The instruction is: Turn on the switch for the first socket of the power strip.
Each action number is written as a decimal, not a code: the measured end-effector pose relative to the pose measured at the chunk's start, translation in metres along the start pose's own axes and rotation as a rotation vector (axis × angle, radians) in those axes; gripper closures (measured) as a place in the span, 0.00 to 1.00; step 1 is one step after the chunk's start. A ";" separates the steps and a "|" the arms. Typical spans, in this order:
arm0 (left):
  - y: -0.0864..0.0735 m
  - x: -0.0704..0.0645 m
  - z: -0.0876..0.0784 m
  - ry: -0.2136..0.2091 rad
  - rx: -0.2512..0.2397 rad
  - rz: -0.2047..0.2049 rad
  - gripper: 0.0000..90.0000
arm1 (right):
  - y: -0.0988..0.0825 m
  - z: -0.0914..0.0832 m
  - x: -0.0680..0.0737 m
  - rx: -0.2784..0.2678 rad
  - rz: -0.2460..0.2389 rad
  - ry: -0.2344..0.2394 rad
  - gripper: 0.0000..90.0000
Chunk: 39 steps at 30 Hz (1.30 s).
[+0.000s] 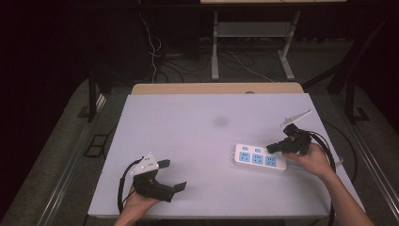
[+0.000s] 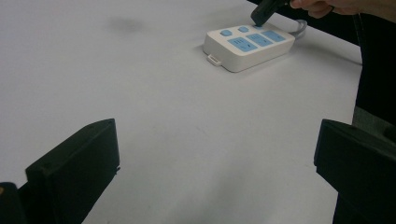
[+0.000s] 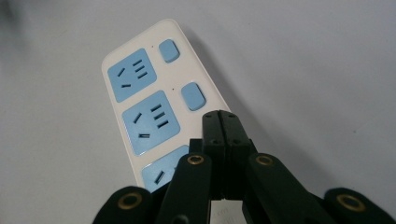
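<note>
**Left claw spread and idle, right claw pressed shut over a power strip**

At the near left of the white surface (image 1: 188, 122), left claw (image 1: 173, 175) held in a hand (image 1: 136, 203), jaws wide apart, gripping nothing. From the left gripper view, bare surface between those jaws, and farther off a small tab on the end of the power strip (image 2: 247, 46).

Right of centre in the high view, the white strip (image 1: 259, 159) lying flat, three blue sockets up. Right claw (image 1: 272, 148) tilted down at its far edge. Closer, in the right gripper view: jaws together, tips (image 3: 220, 122) just beside a blue switch (image 3: 193, 96), with a second switch (image 3: 168, 50) beyond.
</note>
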<state>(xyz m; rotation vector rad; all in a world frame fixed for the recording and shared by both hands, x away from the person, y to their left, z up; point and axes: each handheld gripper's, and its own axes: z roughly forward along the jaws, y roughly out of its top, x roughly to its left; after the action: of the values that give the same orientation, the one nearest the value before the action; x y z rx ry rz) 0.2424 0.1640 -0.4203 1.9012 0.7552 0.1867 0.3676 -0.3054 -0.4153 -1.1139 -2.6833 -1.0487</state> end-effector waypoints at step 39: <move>0.001 -0.001 -0.002 -0.004 -0.010 0.005 0.00 | -0.015 0.005 -0.003 -0.116 0.028 -0.004 1.00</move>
<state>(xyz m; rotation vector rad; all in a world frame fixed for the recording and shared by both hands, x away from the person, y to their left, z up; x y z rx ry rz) 0.2412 0.1645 -0.4184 1.8939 0.7457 0.1898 0.3613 -0.3119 -0.4288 -1.1695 -2.6308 -1.2133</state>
